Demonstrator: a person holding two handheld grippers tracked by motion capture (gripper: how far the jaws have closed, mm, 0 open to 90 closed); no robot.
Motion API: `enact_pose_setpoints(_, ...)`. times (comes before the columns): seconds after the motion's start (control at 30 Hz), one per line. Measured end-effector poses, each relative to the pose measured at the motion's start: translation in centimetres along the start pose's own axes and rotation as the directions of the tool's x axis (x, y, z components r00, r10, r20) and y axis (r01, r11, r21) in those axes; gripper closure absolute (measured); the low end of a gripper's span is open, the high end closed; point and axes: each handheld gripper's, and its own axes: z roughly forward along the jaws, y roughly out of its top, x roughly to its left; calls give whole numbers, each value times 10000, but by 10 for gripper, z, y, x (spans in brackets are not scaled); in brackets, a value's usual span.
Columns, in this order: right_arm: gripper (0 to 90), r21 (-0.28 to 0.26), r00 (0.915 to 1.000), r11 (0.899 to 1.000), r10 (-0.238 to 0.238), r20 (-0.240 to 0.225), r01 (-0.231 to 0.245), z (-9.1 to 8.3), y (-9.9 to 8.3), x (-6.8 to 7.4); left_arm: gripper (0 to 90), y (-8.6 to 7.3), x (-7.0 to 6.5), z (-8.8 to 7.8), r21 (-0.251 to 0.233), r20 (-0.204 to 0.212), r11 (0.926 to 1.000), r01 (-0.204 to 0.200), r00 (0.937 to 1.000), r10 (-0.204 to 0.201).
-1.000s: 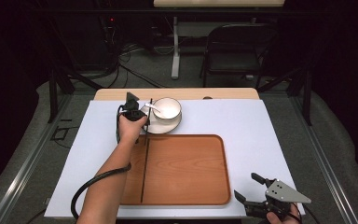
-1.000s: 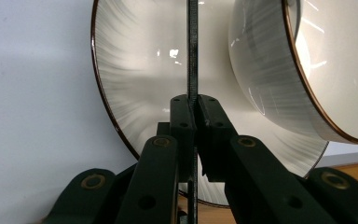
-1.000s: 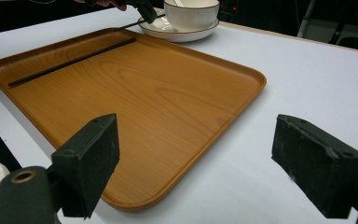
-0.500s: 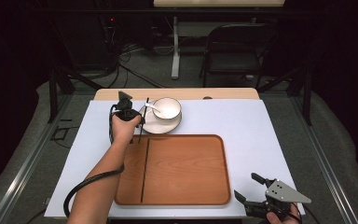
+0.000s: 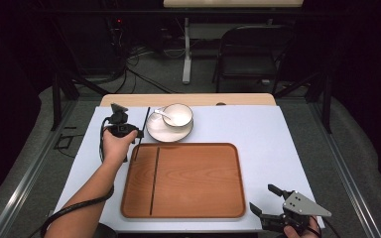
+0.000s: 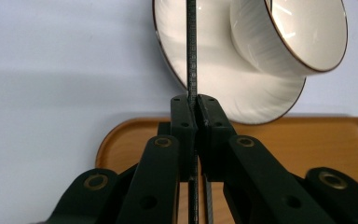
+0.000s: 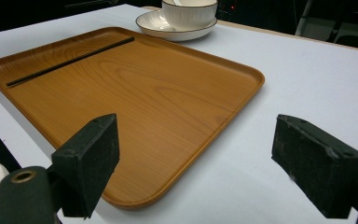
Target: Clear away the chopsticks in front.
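Note:
My left gripper (image 5: 139, 133) is shut on a thin black chopstick (image 5: 144, 121), held just left of the saucer (image 5: 155, 130) and over the tray's far-left corner. In the left gripper view the chopstick (image 6: 191, 51) runs up from the closed jaw tips (image 6: 193, 106) across the saucer (image 6: 214, 70). A white bowl (image 5: 178, 114) with a spoon (image 5: 160, 113) stands on that saucer. A second black chopstick (image 5: 154, 181) lies in the left part of the wooden tray (image 5: 198, 178). My right gripper (image 5: 261, 197) rests open at the table's front right, nothing between its pads (image 7: 91, 161).
White sheet (image 5: 273, 144) covers the table; the tray (image 7: 158, 102) lies in its middle, bowl (image 7: 189, 11) and saucer (image 7: 151, 19) behind it. A cable (image 5: 74, 210) trails from the left gripper beside the forearm. A chair (image 5: 250, 54) stands beyond the table.
My left hand has shifted left and a little up with the chopstick, away from the bowl. The right gripper has stayed put.

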Motion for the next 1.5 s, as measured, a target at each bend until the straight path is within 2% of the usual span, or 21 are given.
enact_pose_setpoints(0.17,147,23,10000,10000,-11,13,11,1,0,0,857,-16,3,-14,75,173,9998,-200,9997,198)
enact_pose_setpoints(0.43,147,22,10000,10000,8,31,-8,1,0,0,857,-41,8,-29,175,523,9994,-303,9982,294)
enact_pose_setpoints(0.7,146,40,10000,10000,8,38,-8,1,1,0,857,-70,15,-40,242,1161,9996,-139,9932,110)
enact_pose_setpoints(0.83,146,43,10000,10000,-4,30,4,1,1,0,857,-85,17,-43,271,1300,9996,-112,9915,75)
enact_pose_setpoints(1.03,147,28,10000,10000,27,41,-27,2,1,0,857,-106,15,-42,357,1098,9988,-336,9935,295)
enact_pose_setpoints(1.17,147,22,10000,10000,7,40,-8,2,1,0,856,-117,15,-36,462,1086,9984,-327,9937,275)
enact_pose_setpoints(1.3,147,29,10000,10000,7,37,-7,2,1,0,856,-125,16,-28,590,980,9976,-374,9947,315)
enact_pose_setpoints(1.5,146,18,10000,10000,19,51,-19,2,1,0,857,-131,15,-19,640,1007,9978,-195,9948,130)
